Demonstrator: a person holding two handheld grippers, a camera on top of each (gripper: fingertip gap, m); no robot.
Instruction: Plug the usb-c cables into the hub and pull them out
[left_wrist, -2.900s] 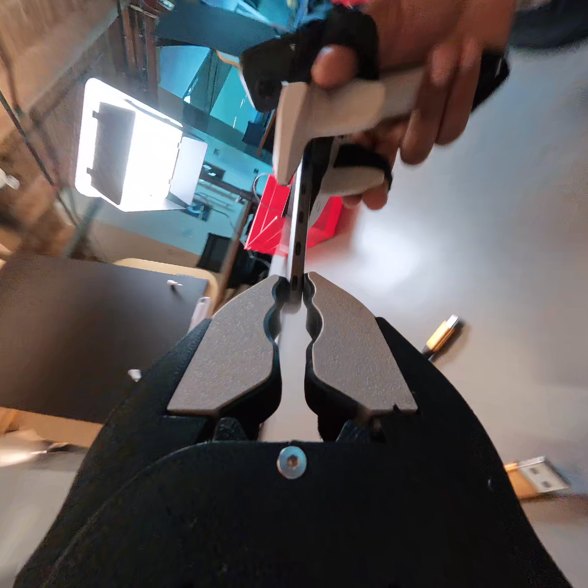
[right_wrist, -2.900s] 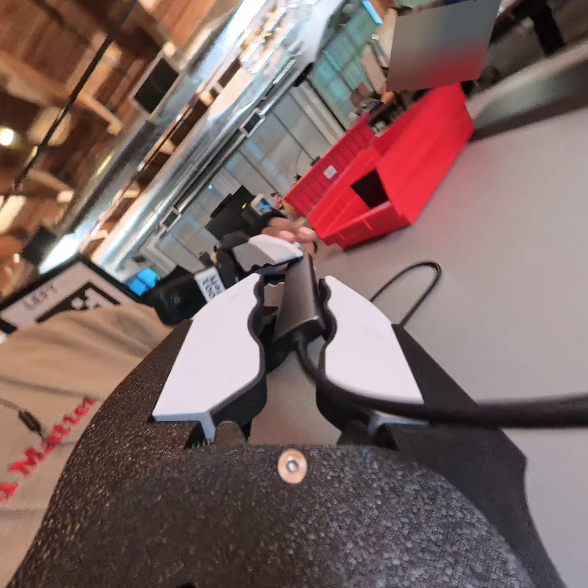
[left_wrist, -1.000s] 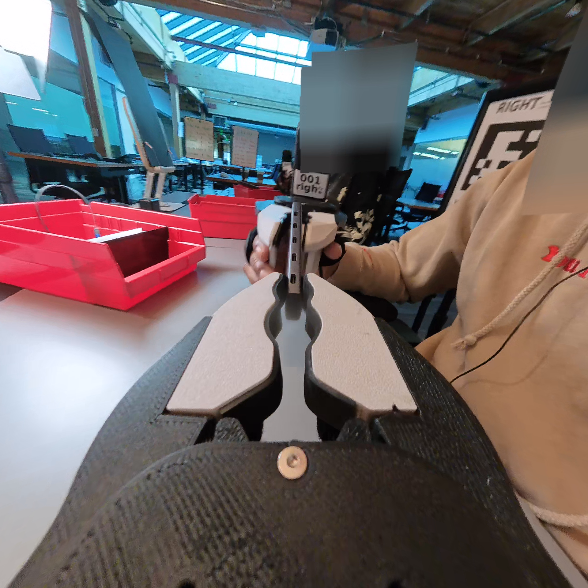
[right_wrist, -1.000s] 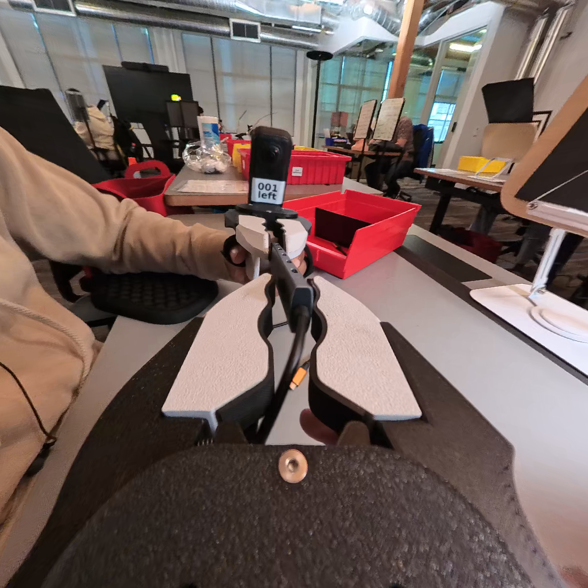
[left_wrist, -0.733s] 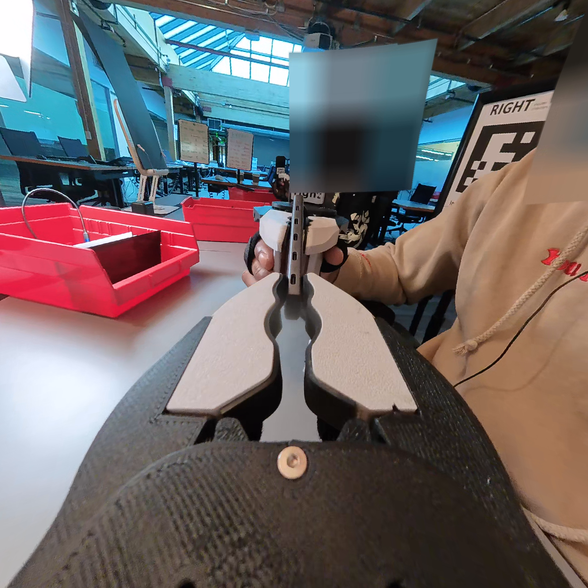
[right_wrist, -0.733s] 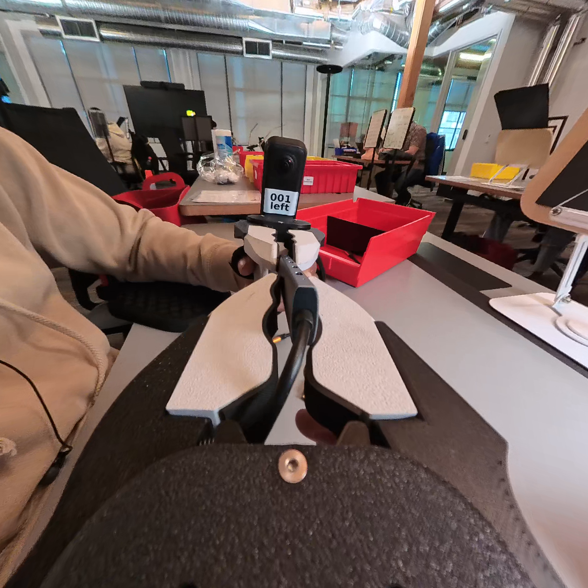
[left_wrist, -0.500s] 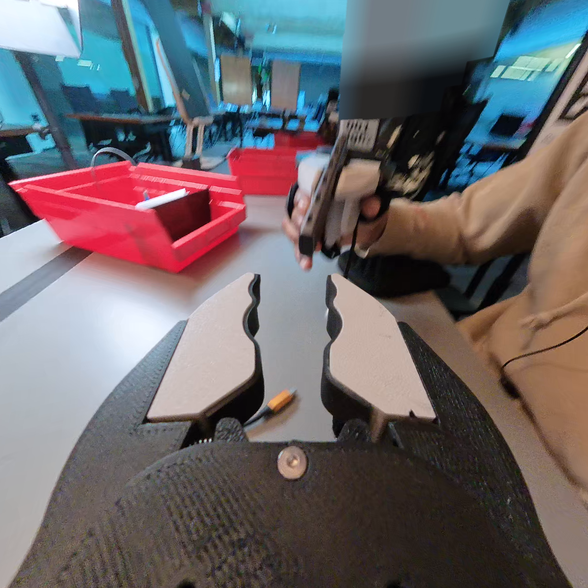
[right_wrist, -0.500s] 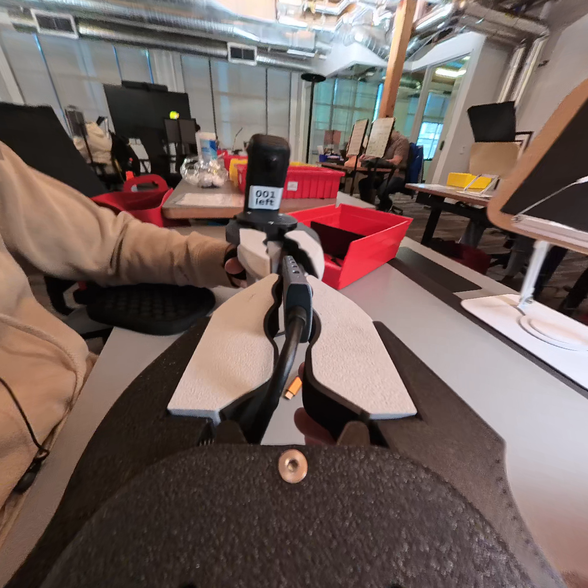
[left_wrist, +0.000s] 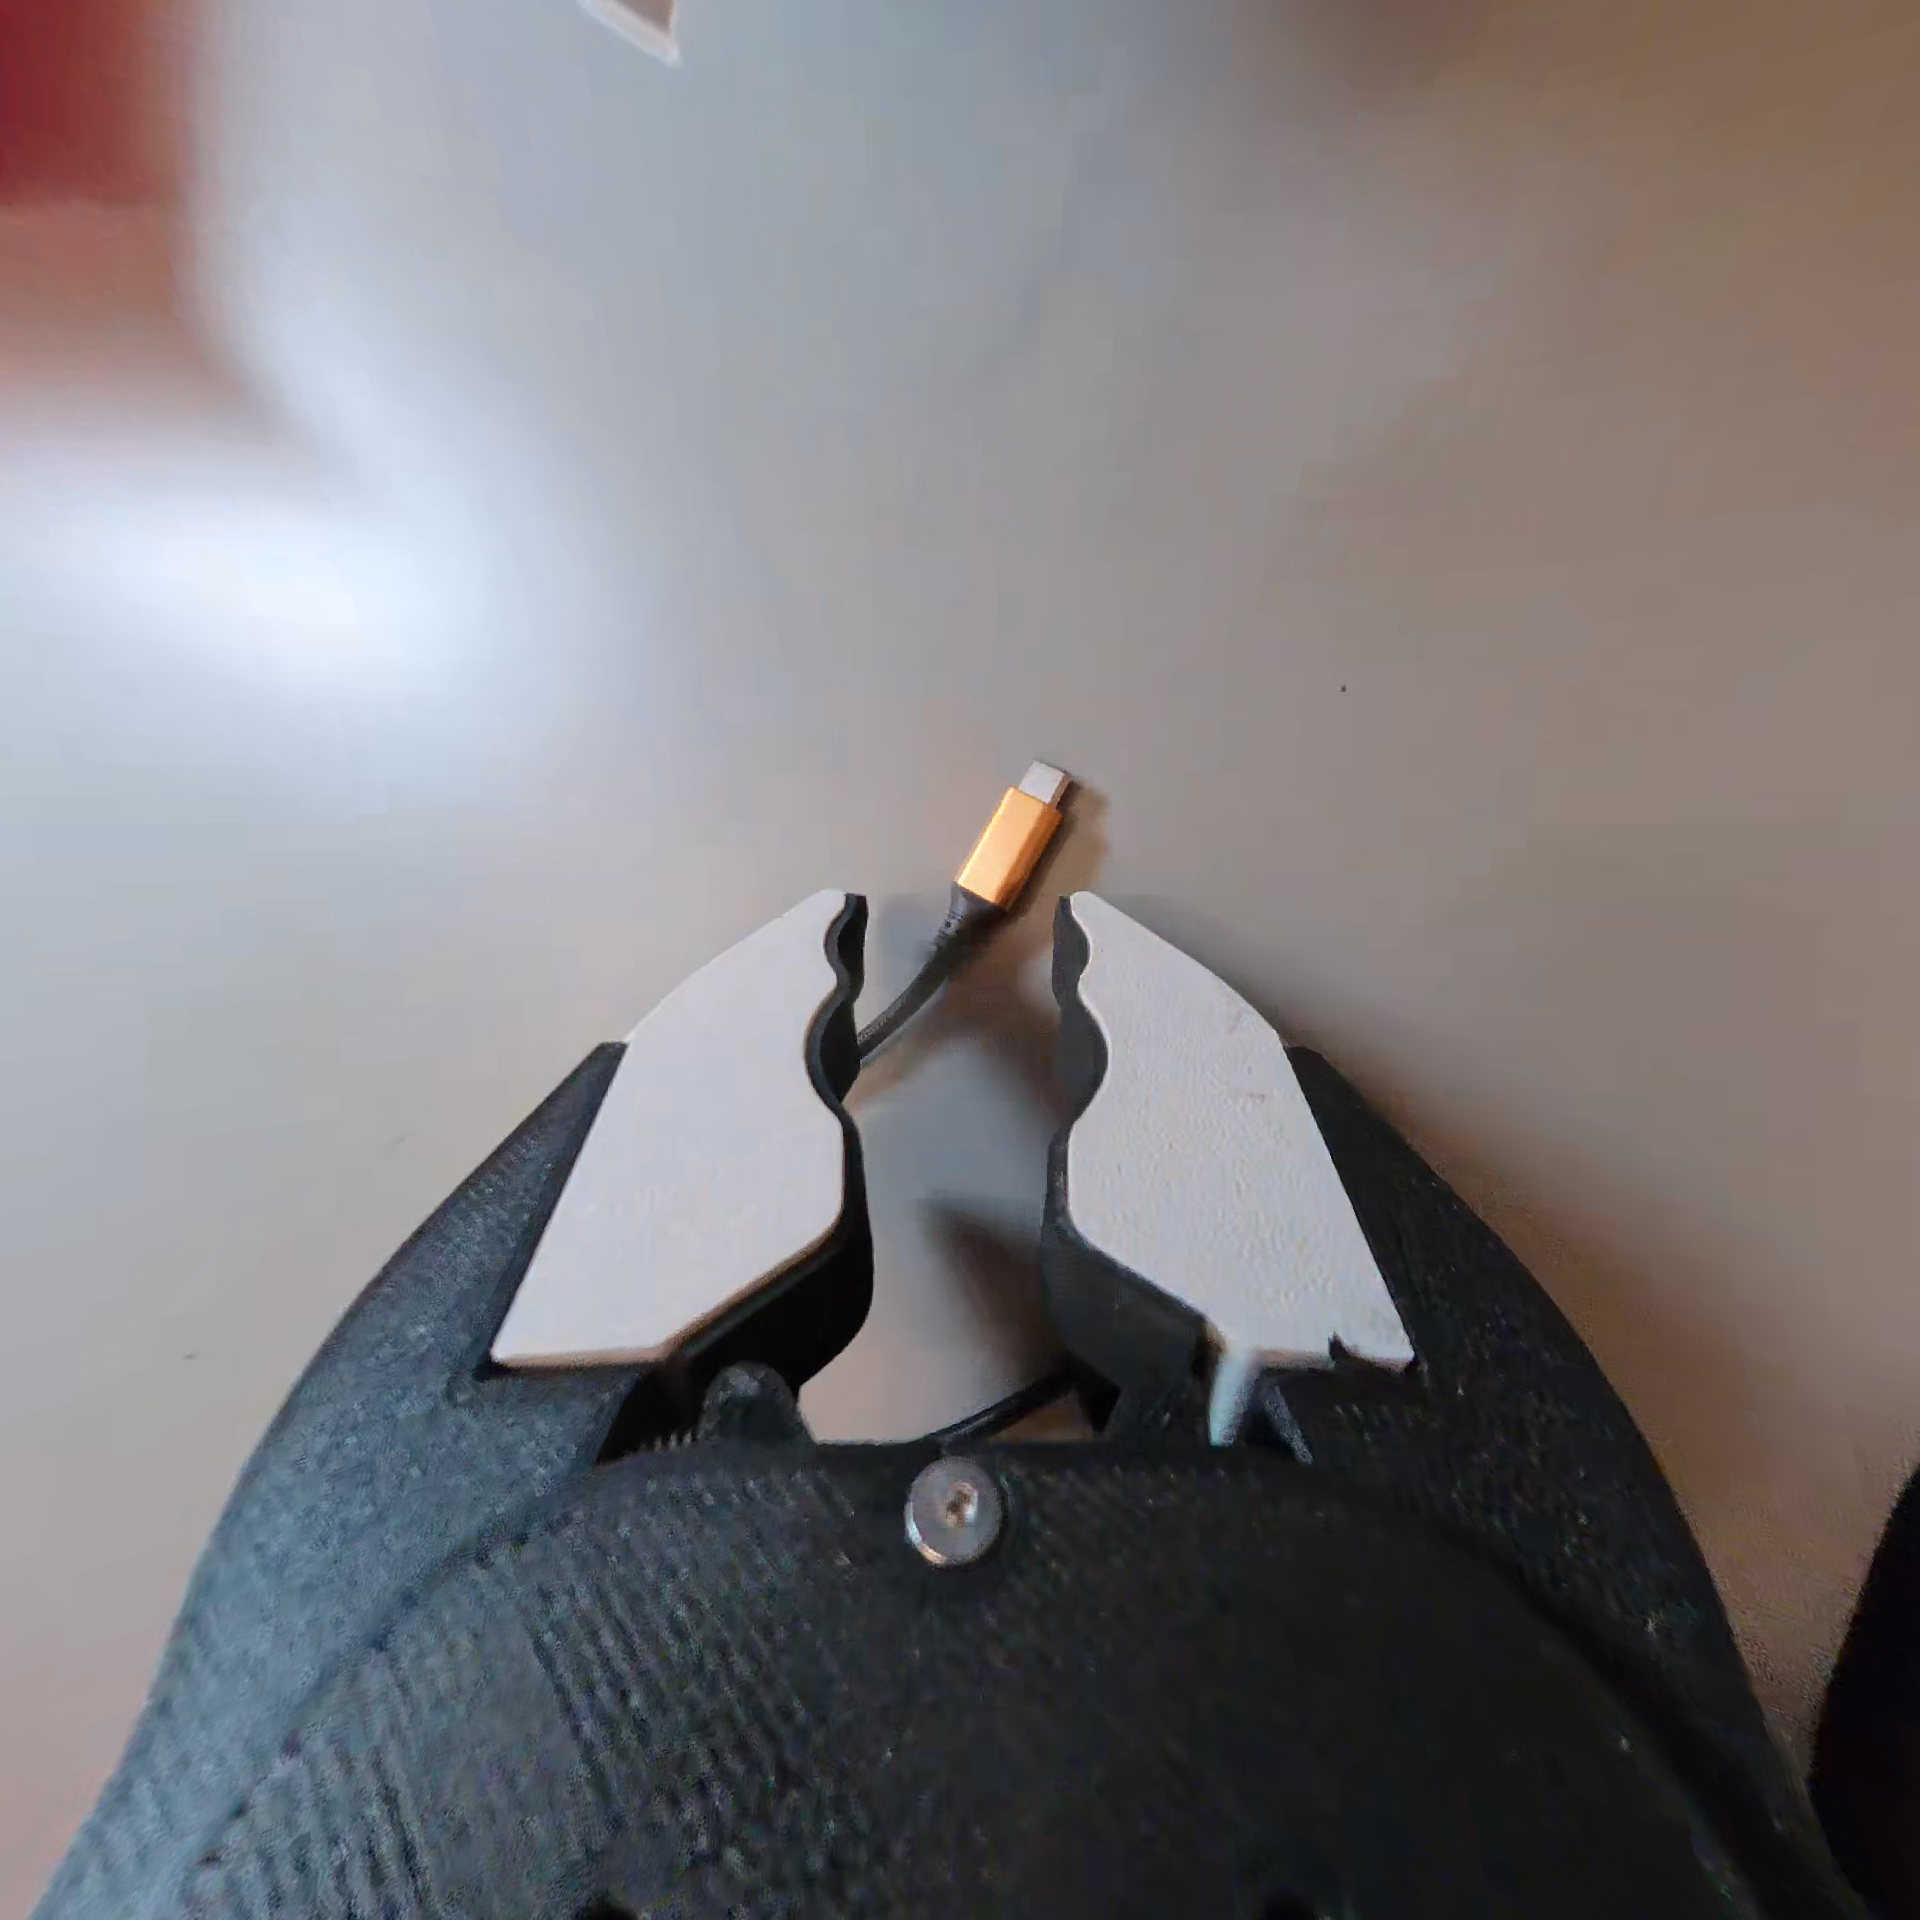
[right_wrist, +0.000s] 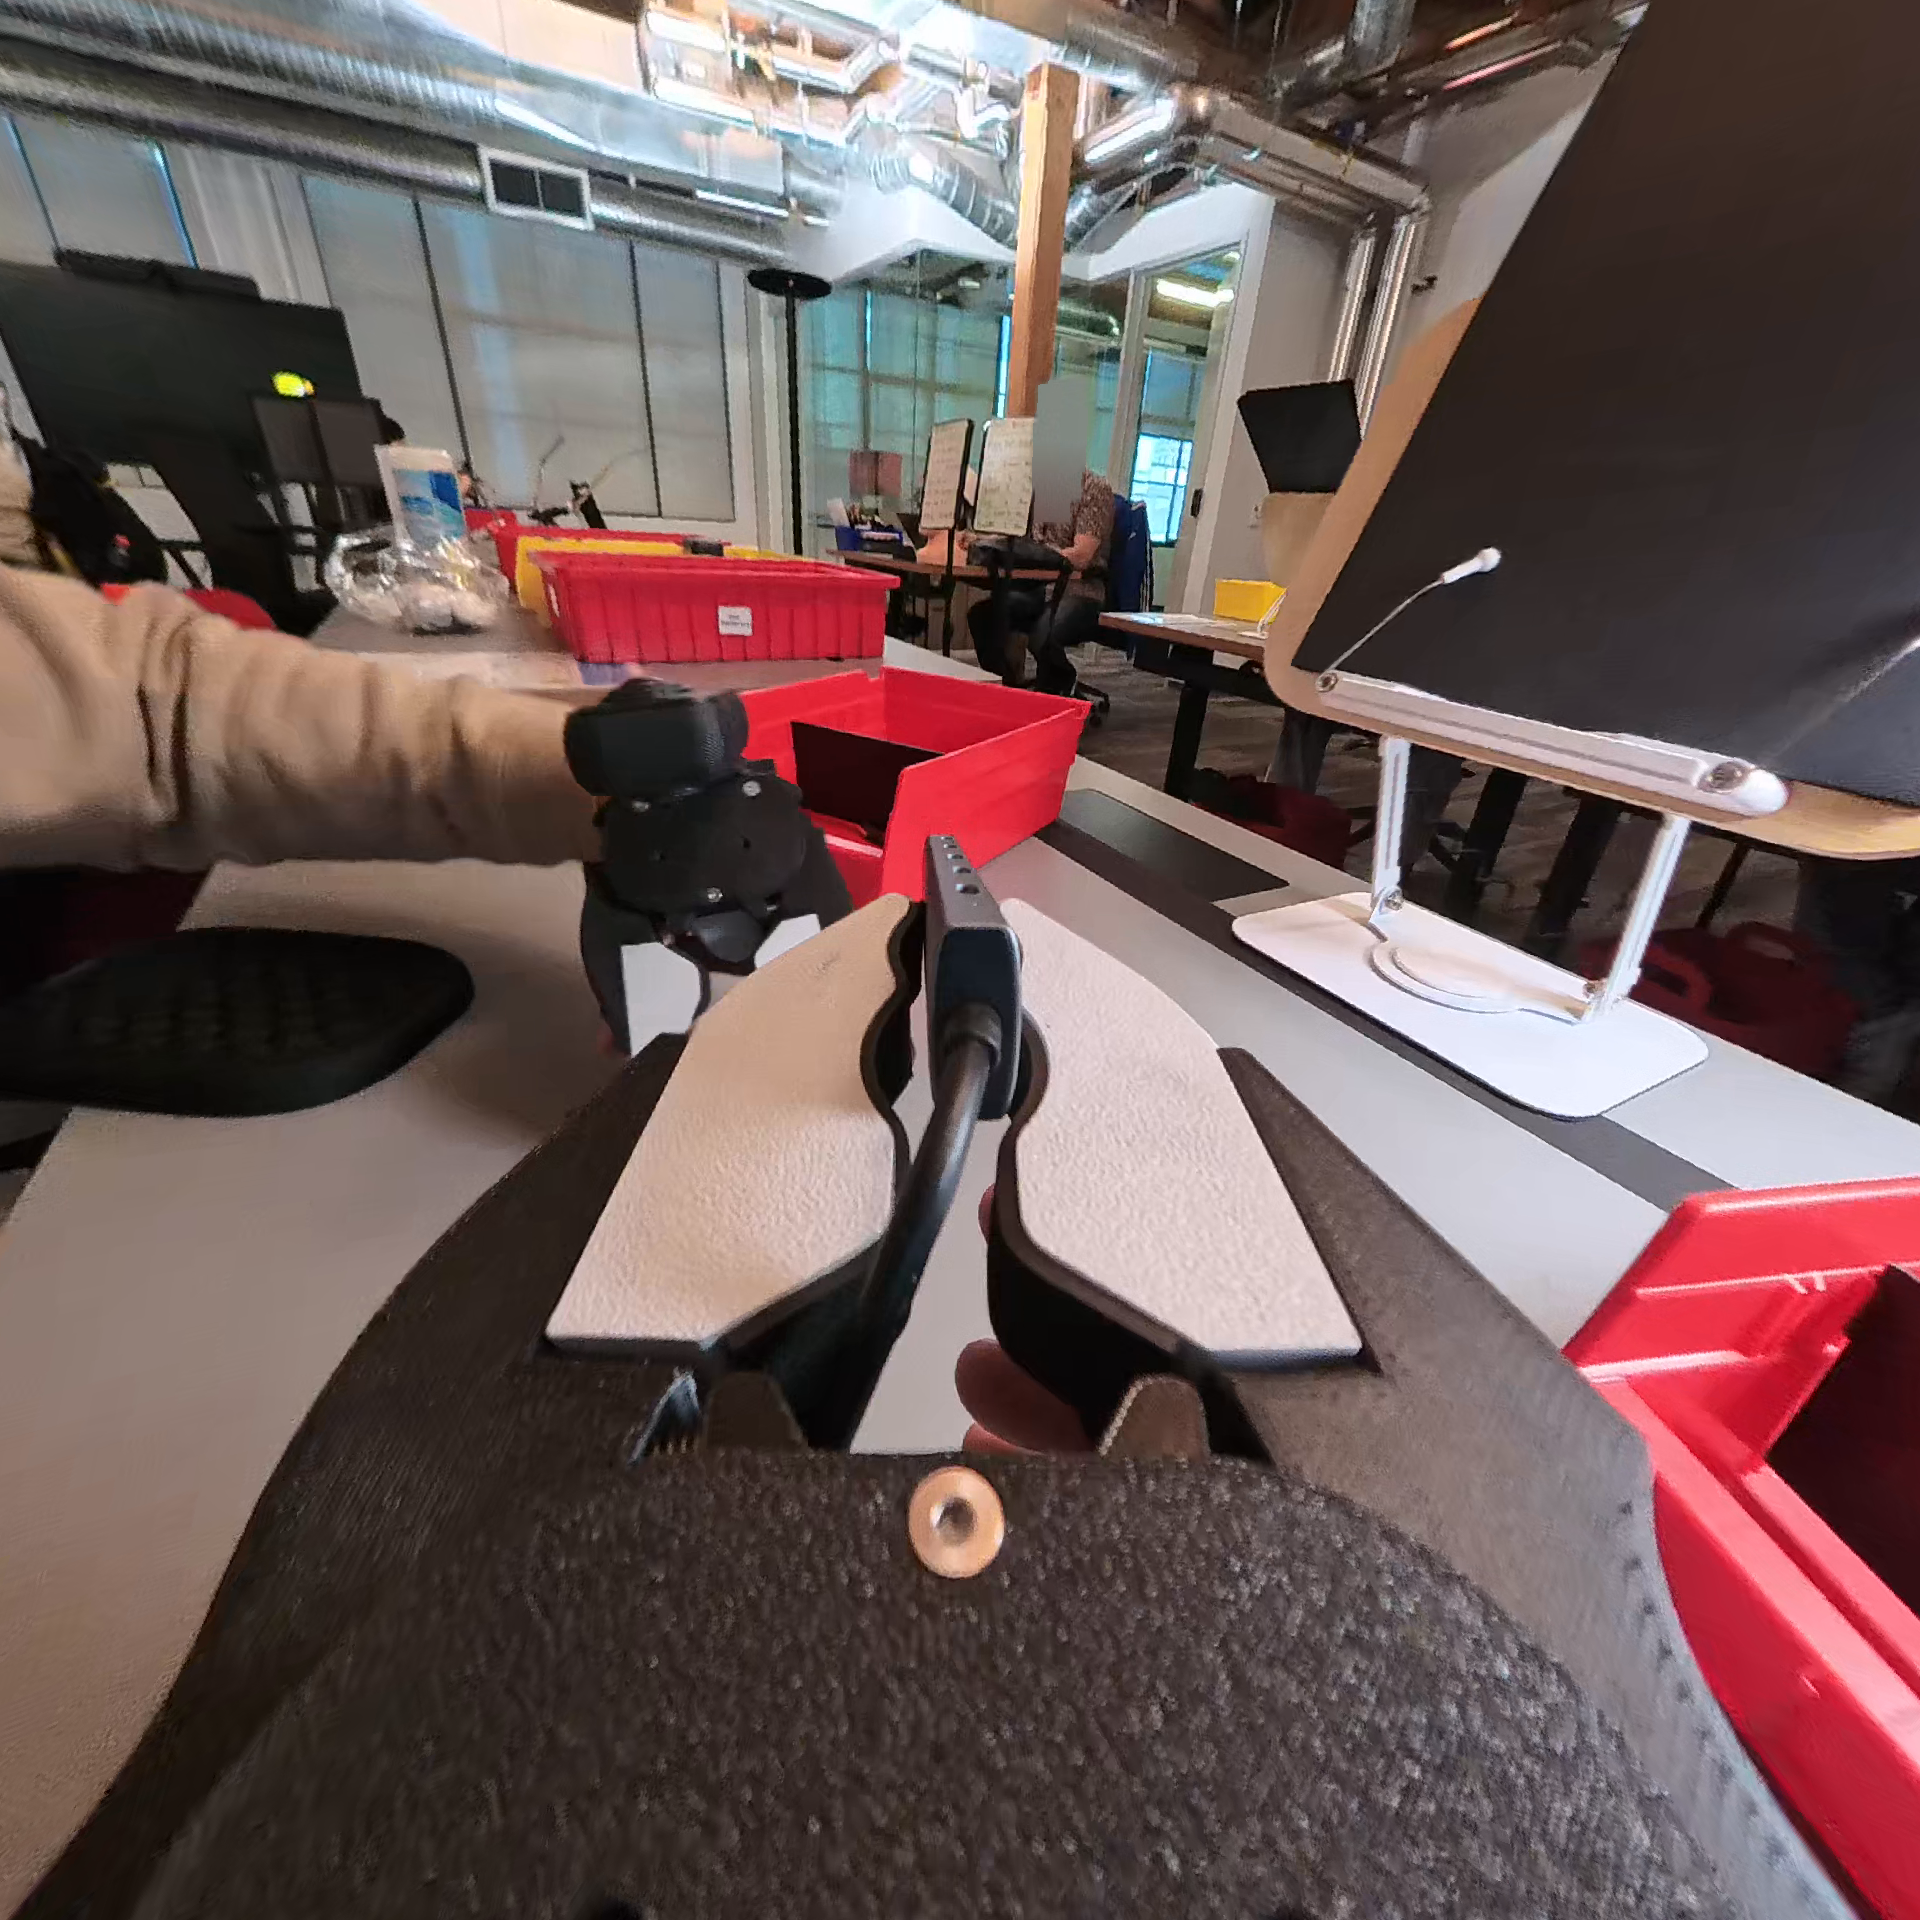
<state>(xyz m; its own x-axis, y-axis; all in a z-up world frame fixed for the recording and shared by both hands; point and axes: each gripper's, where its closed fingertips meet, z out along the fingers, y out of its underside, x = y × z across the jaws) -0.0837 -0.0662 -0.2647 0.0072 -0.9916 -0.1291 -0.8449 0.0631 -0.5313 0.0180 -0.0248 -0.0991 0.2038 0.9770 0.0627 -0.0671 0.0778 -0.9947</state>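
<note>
My left gripper (left_wrist: 958, 914) is open and points down at the grey table (left_wrist: 1351, 468). A USB-C cable with an orange plug (left_wrist: 1010, 844) lies on the table just past its fingertips; the black cord runs back between the fingers. My right gripper (right_wrist: 961, 920) is shut on a dark grey hub (right_wrist: 966, 925), held edge-up above the table, with the hub's black cord (right_wrist: 935, 1153) trailing back between the fingers. The left gripper also shows in the right wrist view (right_wrist: 691, 935), tilted down to the table, left of the hub.
A red bin (right_wrist: 935, 758) stands behind the hub, another red bin (right_wrist: 1787, 1455) at the near right. A white stand (right_wrist: 1475, 997) with a dark board sits on the right. A black chair seat (right_wrist: 208, 1018) is at the left. A red blur (left_wrist: 73, 104) marks the left wrist view's top corner.
My left gripper let go of the hub, opened, and swung down over the orange plug on the table. My right gripper keeps hold of the hub alone.
</note>
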